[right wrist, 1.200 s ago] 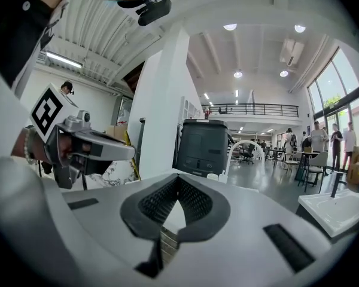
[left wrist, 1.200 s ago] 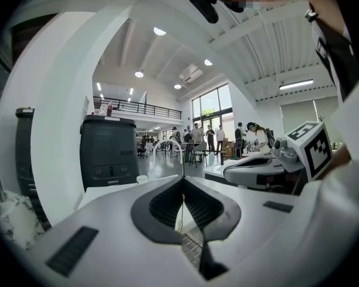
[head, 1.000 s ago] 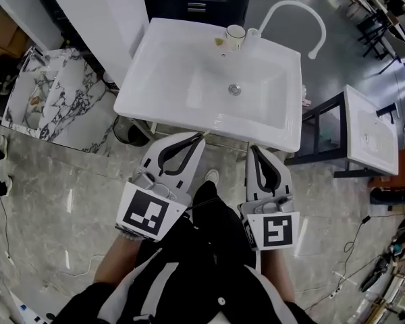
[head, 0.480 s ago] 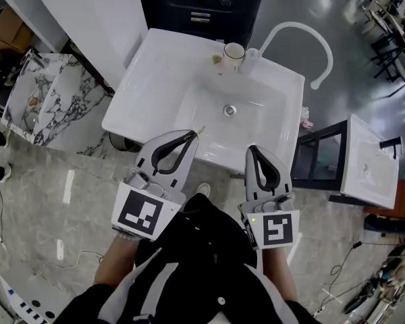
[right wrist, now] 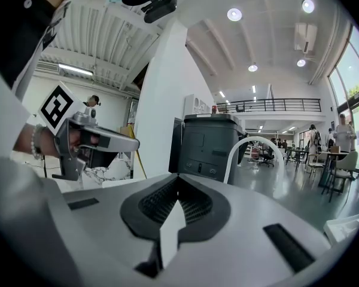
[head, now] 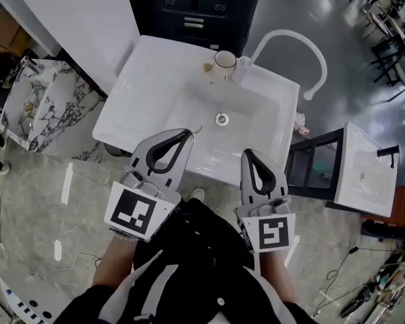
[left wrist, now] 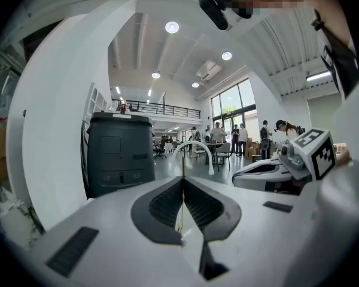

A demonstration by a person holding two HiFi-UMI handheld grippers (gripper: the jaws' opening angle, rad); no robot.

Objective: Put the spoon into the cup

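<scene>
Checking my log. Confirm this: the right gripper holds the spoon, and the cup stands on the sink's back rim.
Wrong gripper: the left gripper holds the spoon, as the left gripper view shows. The cup stands on the sink's back rim.

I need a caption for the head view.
The left hand-held gripper pinches a thin spoon, right hand-held gripper is shut and empty, before a white sink with a cup on its back rim.

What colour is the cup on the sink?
The cup is white, clearest in the head view.
</scene>
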